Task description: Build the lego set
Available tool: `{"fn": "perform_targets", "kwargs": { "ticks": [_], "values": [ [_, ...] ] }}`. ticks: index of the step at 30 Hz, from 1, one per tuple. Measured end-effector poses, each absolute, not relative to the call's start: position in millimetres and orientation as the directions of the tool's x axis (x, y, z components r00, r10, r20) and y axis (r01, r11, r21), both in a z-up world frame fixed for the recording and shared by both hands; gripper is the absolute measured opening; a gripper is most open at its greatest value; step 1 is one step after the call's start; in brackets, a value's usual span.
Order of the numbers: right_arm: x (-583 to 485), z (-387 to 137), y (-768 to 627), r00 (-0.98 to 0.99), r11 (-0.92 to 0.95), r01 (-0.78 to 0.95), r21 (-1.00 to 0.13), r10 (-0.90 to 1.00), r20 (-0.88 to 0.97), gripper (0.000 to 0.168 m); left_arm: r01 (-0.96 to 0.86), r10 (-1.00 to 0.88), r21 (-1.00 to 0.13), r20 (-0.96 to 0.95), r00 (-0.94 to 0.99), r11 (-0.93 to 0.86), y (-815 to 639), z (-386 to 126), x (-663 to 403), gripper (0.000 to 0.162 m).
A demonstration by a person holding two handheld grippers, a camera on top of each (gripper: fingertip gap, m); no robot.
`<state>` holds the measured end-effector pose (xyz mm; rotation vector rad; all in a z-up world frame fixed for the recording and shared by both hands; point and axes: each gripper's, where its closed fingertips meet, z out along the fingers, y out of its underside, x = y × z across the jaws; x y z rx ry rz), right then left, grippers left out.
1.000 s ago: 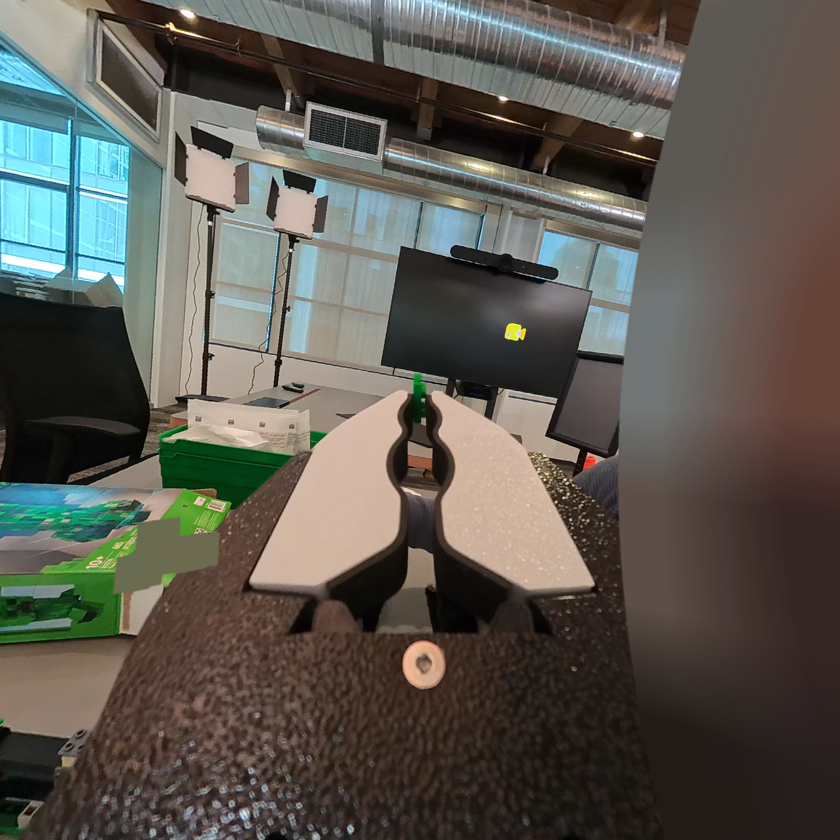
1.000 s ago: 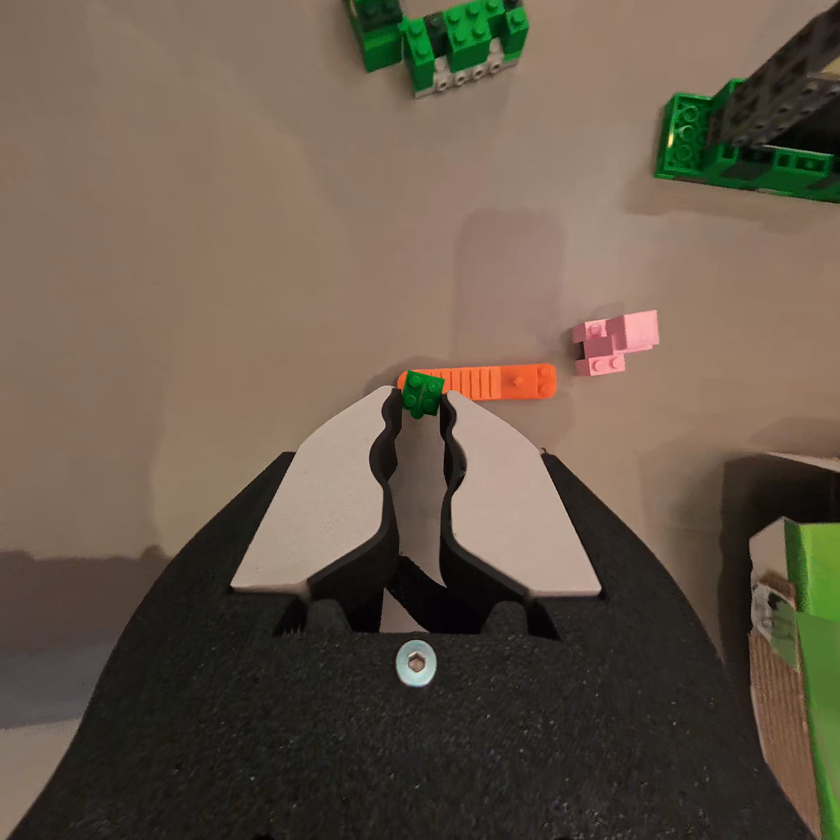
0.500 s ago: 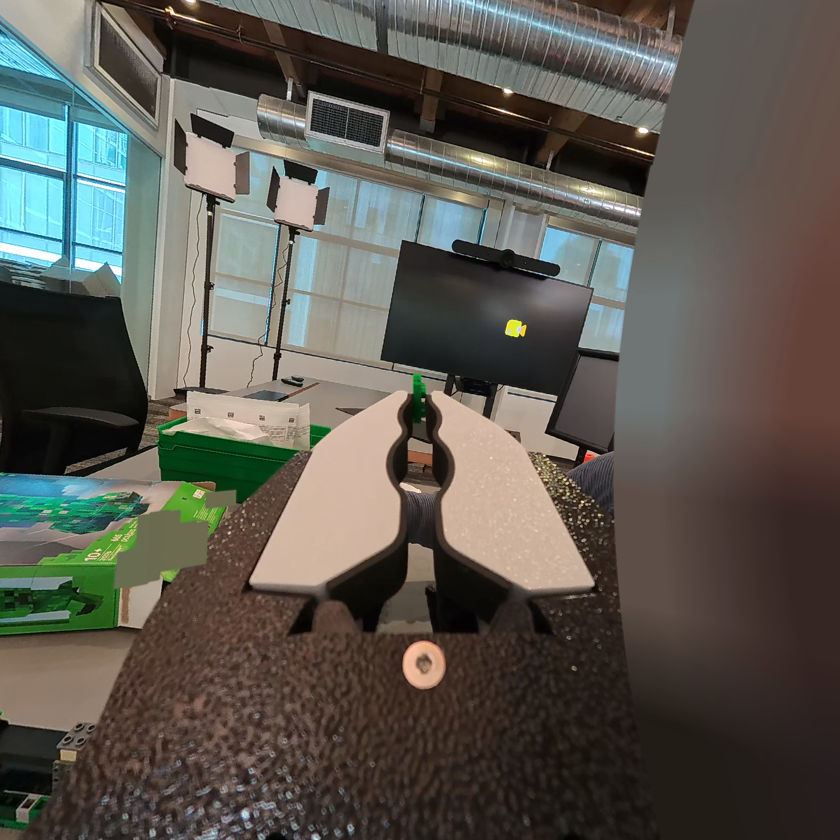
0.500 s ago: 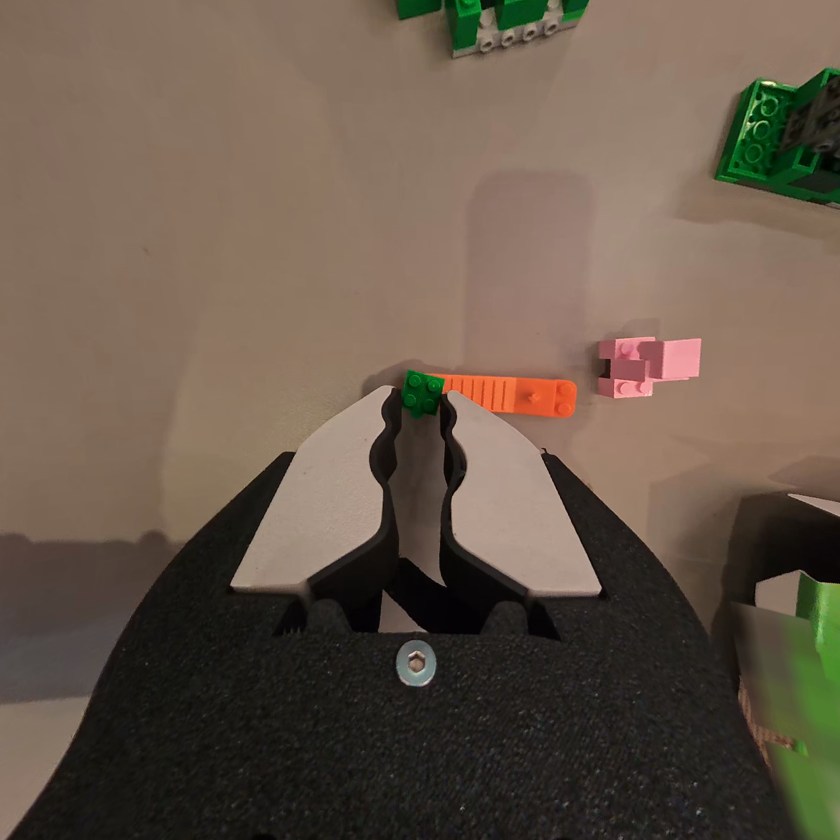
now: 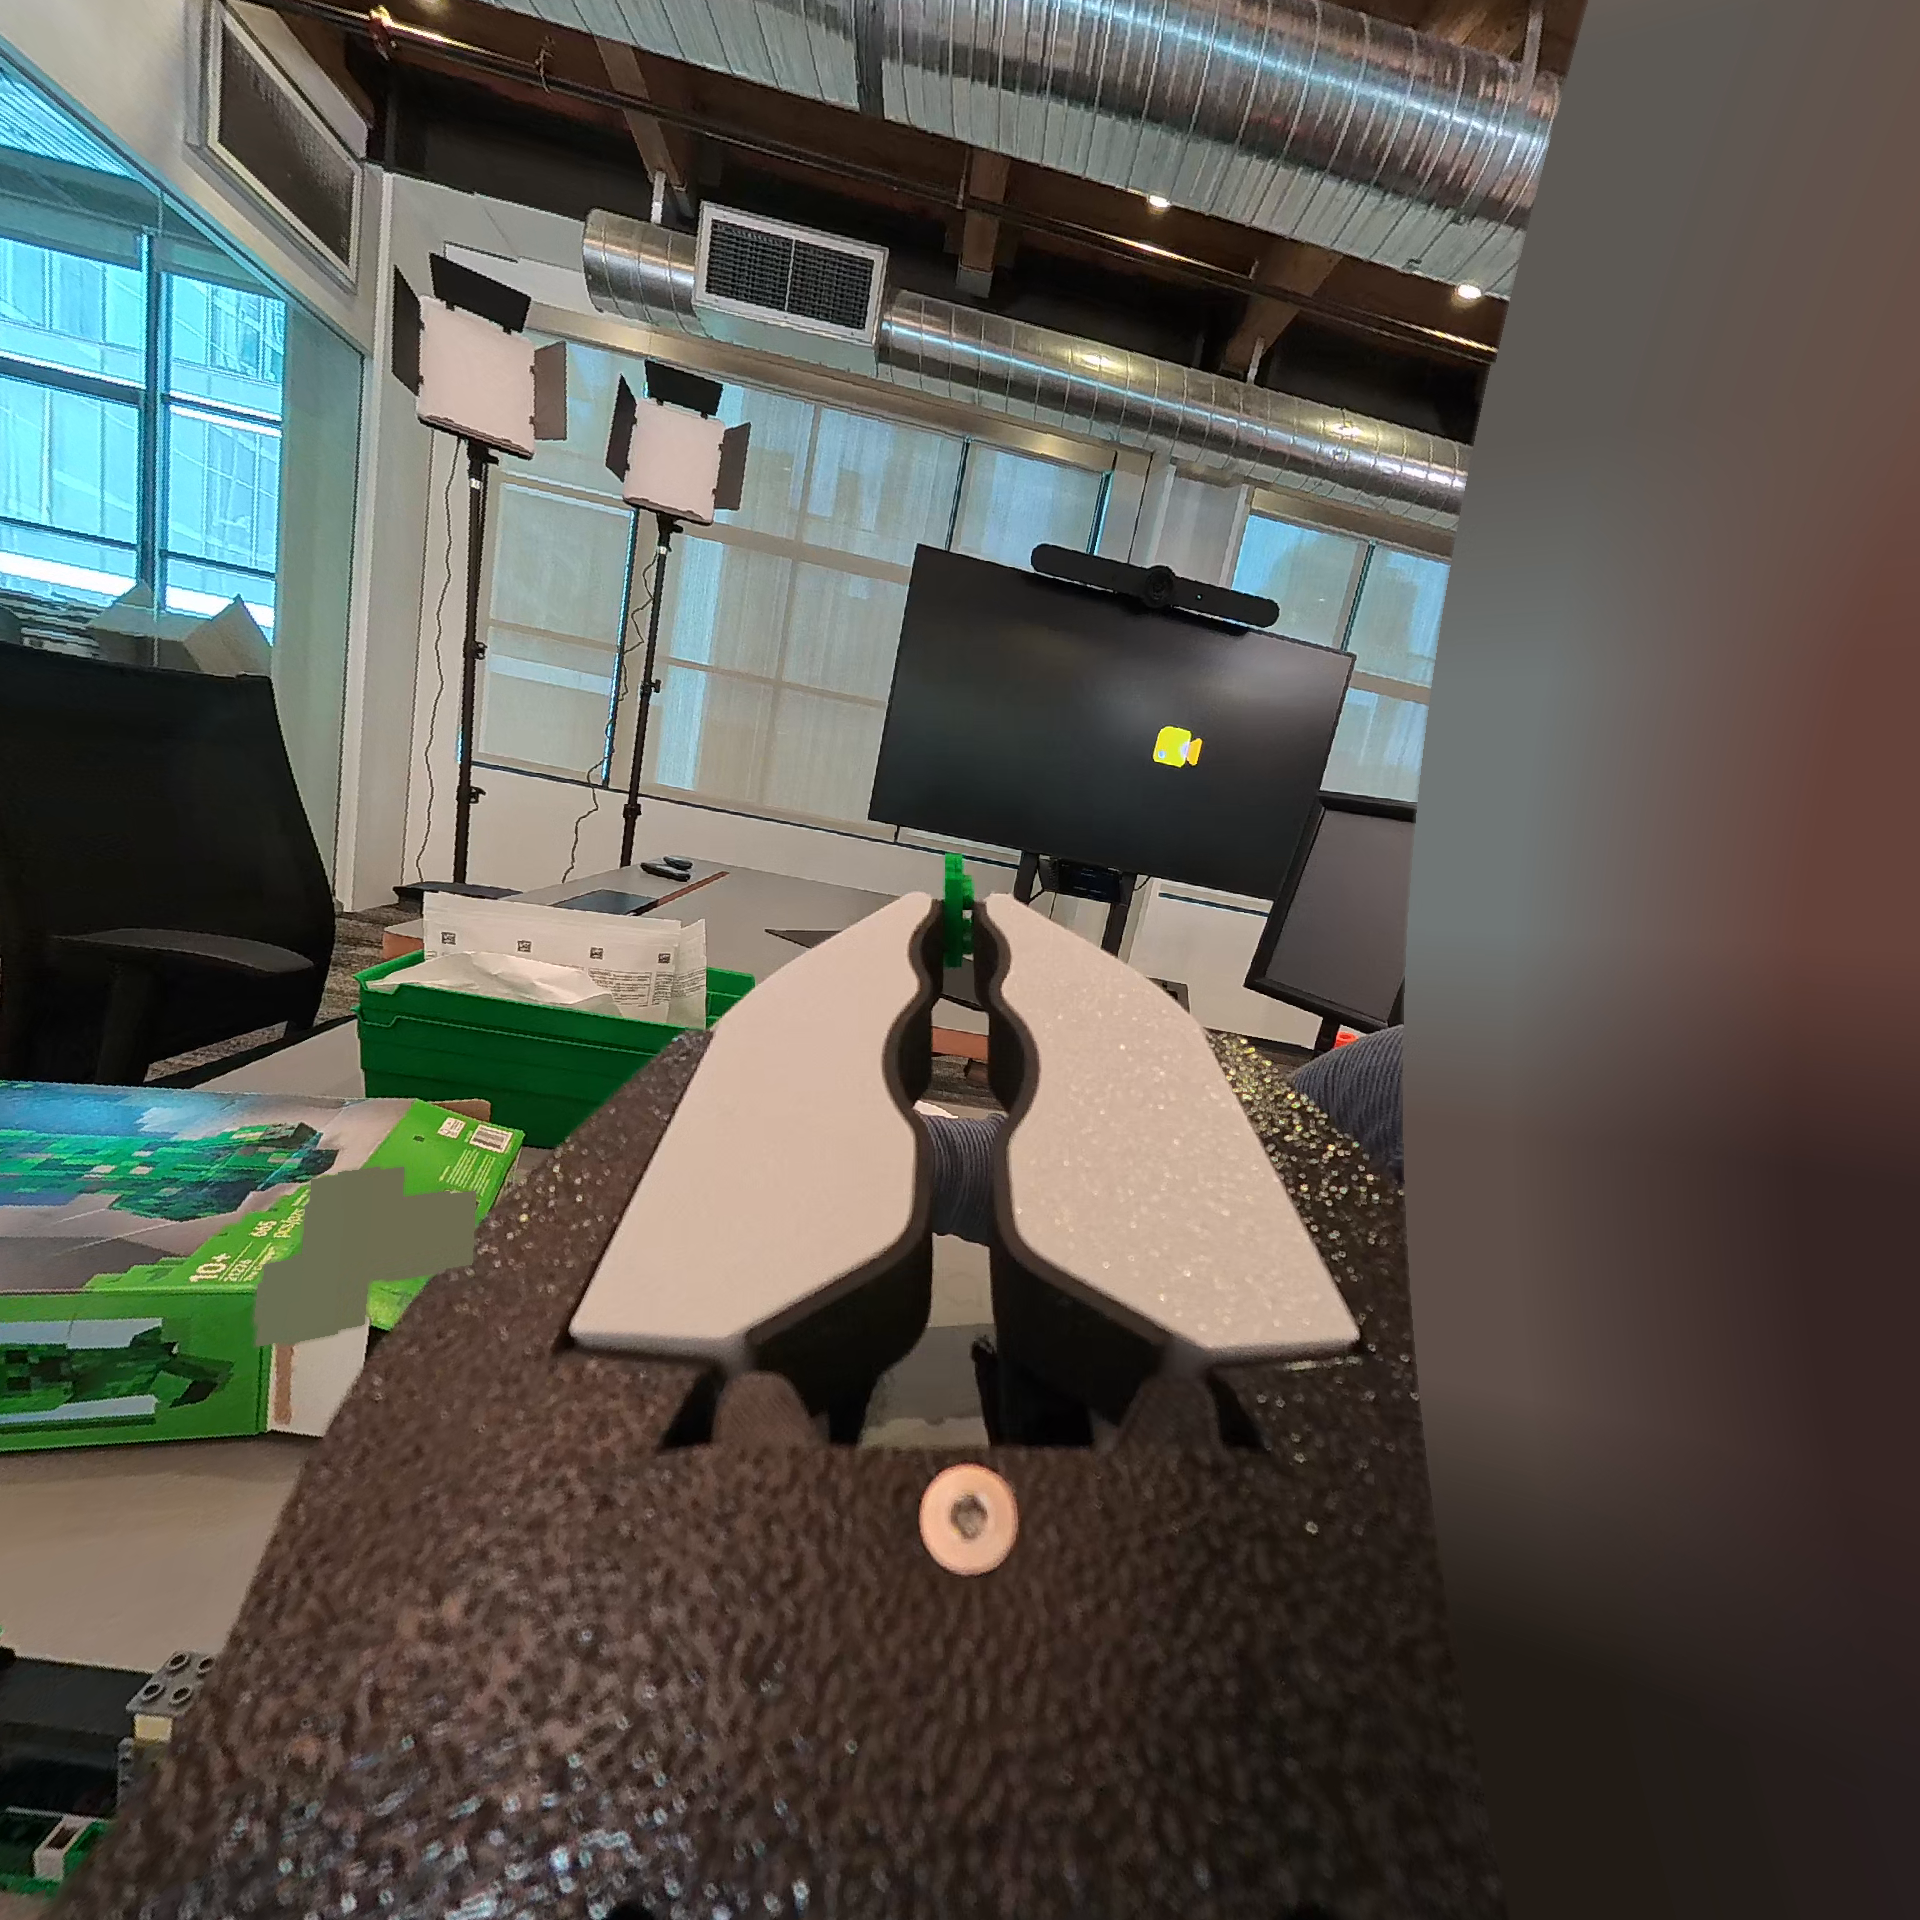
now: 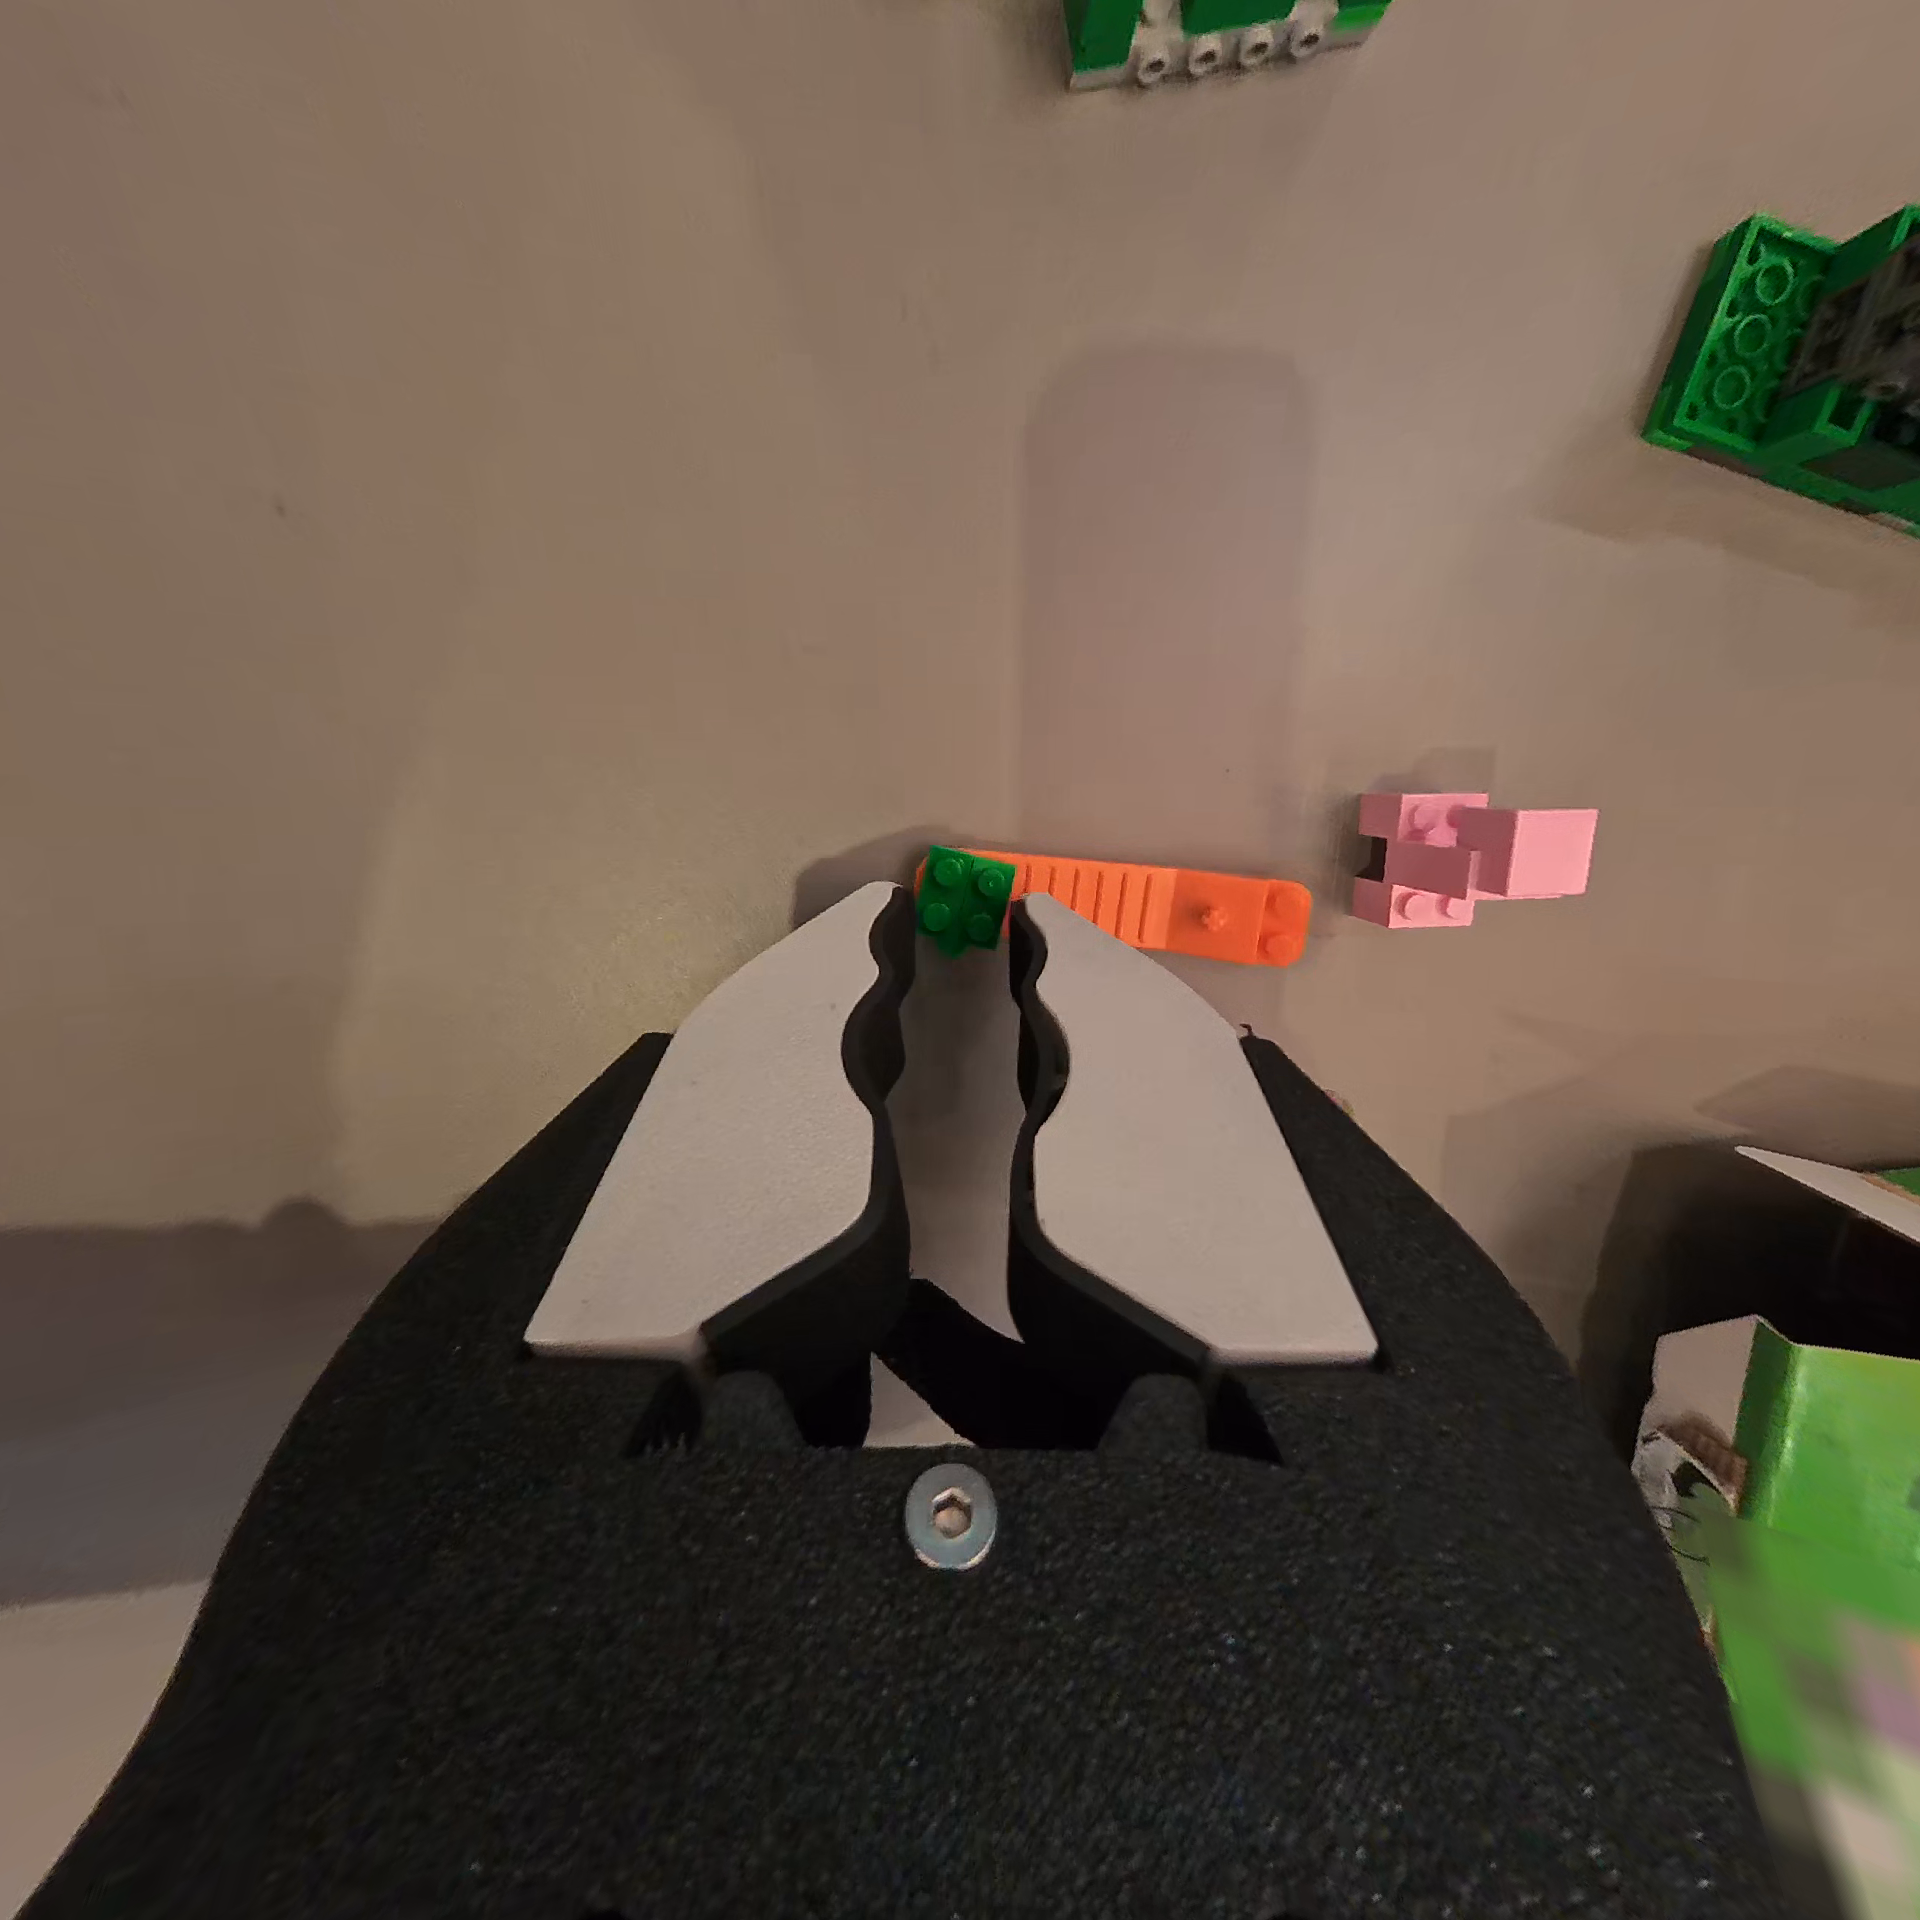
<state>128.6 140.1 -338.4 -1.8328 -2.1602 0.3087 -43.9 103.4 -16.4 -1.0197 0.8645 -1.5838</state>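
Observation:
My left gripper (image 5: 958,914) is shut on a thin bright green lego piece (image 5: 956,902), held edge-on and raised, pointing out into the room. My right gripper (image 6: 961,920) is shut on a small dark green four-stud lego brick (image 6: 964,900) and points down at the beige table, just over the left end of an orange brick separator (image 6: 1153,914). A pink lego pig (image 6: 1465,860) lies to the right of the separator. A green and grey lego build (image 6: 1797,364) sits at the right edge. Another green and white assembly (image 6: 1216,42) shows at the top edge.
The green lego box (image 5: 208,1236) lies on the table to the left, and shows at the lower right of the right wrist view (image 6: 1829,1475). A green tray (image 5: 520,1029) with paper bags stands behind it. A dark blurred surface (image 5: 1714,935) fills the right of the left wrist view. Tip to tip, the grippers are about 35 cm apart.
The right gripper has shifted down and left over the table with its brick, so the builds slid up and right in its view. The left gripper has barely moved.

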Motion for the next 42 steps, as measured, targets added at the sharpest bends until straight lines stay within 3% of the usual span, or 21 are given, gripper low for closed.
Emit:
{"fn": "perform_targets", "kwargs": {
  "ticks": [18, 32, 37, 40, 42],
  "values": [
    [130.7, -337.9, 141.6, -0.090, 0.126, 0.925, -0.360, 0.989, 0.114, 0.028, 0.353, -0.972, -0.907, 0.194, -0.136, -0.230, 102.2, -18.0, -39.9, 0.005],
    [136.4, -336.4, 145.6, -0.026, 0.079, 0.926, -0.370, 0.989, 0.146, 0.028, 0.348, -0.971, -0.908, 0.194, -0.141, -0.232, 101.3, -18.3, -40.0, 0.005],
    [126.7, -299.8, 144.2, 0.130, 0.006, 0.826, -0.563, 0.971, 0.202, 0.028, 0.286, -0.981, -0.940, 0.161, -0.111, -0.186, 103.9, -29.1, -31.6, 0.005],
    [107.9, -247.5, 139.7, 0.260, 0.018, 0.671, -0.741, 0.931, 0.258, 0.027, 0.160, -1.000, -0.987, 0.003, 0.002, -0.002, 110.2, -49.5, -13.2, 0.004],
    [99.1, -206.3, 139.8, 0.392, 0.009, 0.544, -0.839, 0.882, 0.263, 0.014, 0.035, -0.992, -0.994, -0.101, 0.070, 0.104, 115.6, -67.1, 0.6, 0.004]
  ]
}}
